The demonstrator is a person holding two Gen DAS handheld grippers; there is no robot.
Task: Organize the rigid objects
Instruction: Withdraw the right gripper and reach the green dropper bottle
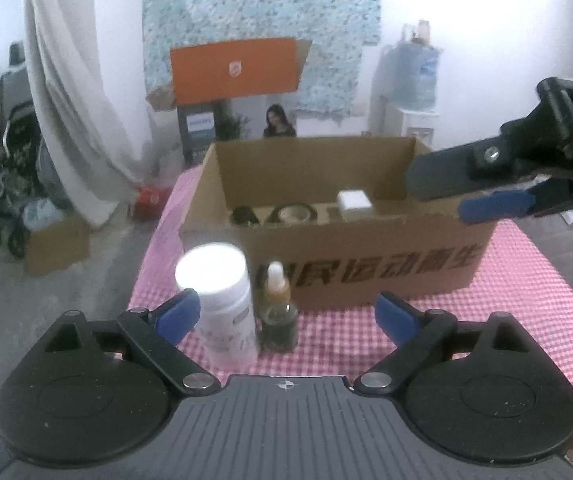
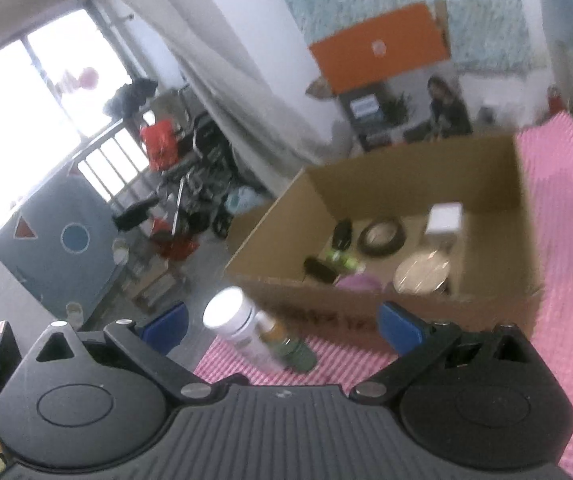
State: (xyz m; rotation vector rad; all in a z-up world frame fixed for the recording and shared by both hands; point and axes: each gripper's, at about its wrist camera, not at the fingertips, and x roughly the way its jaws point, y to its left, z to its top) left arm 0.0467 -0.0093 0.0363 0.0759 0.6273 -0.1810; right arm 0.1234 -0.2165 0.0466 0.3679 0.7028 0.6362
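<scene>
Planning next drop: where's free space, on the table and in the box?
Table: bare right of the dropper bottle, in front of the box. White bottle and dropper bottle crowd the front-left corner. Box: floor free along the left wall and behind the white cube; the near side is crowded.

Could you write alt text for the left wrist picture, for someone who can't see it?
A white canister and a small dark dropper bottle stand side by side on a pink checked tablecloth, in front of an open cardboard box holding several items. The left gripper is open and empty in front of them.
</scene>
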